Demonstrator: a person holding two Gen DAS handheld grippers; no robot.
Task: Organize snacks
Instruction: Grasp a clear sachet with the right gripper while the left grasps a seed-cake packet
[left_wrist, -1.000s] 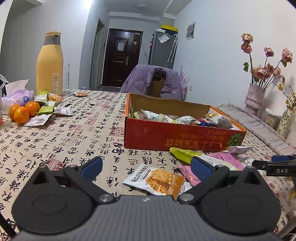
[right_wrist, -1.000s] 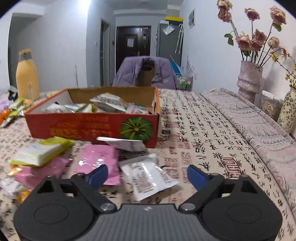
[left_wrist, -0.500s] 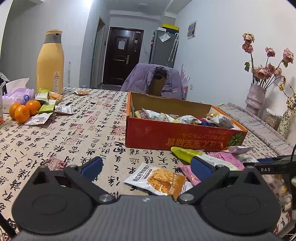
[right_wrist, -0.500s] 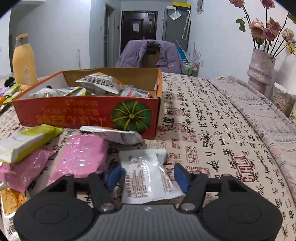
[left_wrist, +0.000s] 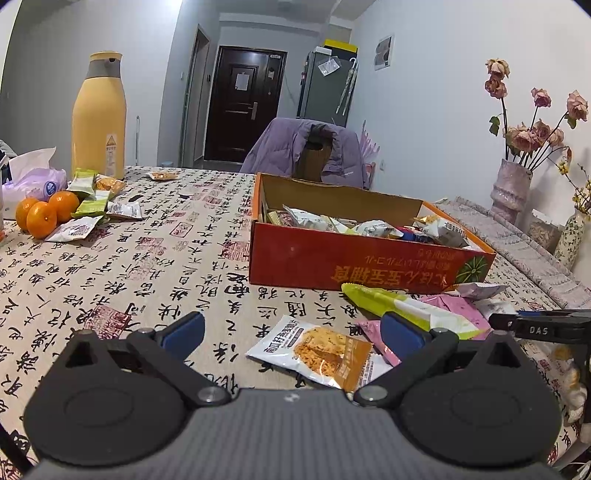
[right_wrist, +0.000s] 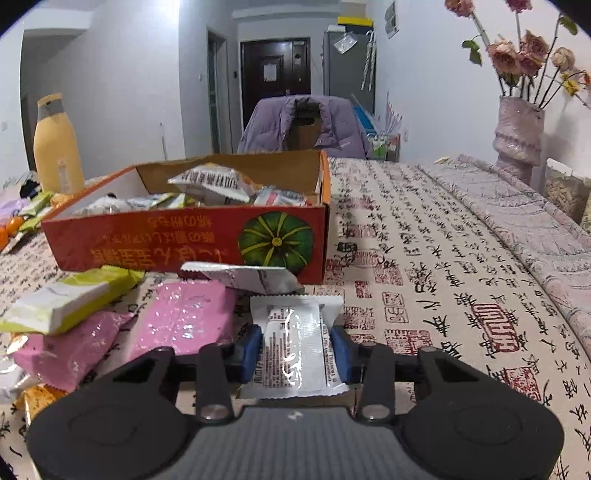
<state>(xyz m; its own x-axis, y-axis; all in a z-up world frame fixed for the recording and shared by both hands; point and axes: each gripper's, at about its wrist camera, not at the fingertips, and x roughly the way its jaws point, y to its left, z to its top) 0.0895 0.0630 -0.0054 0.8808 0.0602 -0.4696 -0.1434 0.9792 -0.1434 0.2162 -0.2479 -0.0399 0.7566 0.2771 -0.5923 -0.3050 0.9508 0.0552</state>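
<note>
- Calligraphy-print cloth covers your desk (right_wrist: 424, 258), with a red cardboard box (right_wrist: 177, 236) already part full of snack packets in the middle and a vase of dried roses (right_wrist: 517, 125) at the far right.
- Your right gripper (right_wrist: 297, 347) is closing its fingers on a white foil packet (right_wrist: 295, 343) that lies flat just in front of the box's pumpkin corner; the blue pads sit against both long edges of the packet.
- Your left gripper (left_wrist: 291, 330) hangs with its fingers spread wide and nothing in them, over an orange cracker packet (left_wrist: 321, 350).
- Expect the white packet to be light, thin and slick, and likely to crumple rather than resist. Squeeze across the filled middle, not the crimped end seals, or it may slide out or buckle.
- Pink packets (right_wrist: 181, 317) and a green-and-white packet (right_wrist: 70, 299) lie touching and overlapping just to its left, so lift straight up to avoid dragging them.
- More loose packets wait beside the oranges (left_wrist: 40, 218) and the yellow bottle (left_wrist: 99, 118) on the far left.
</note>
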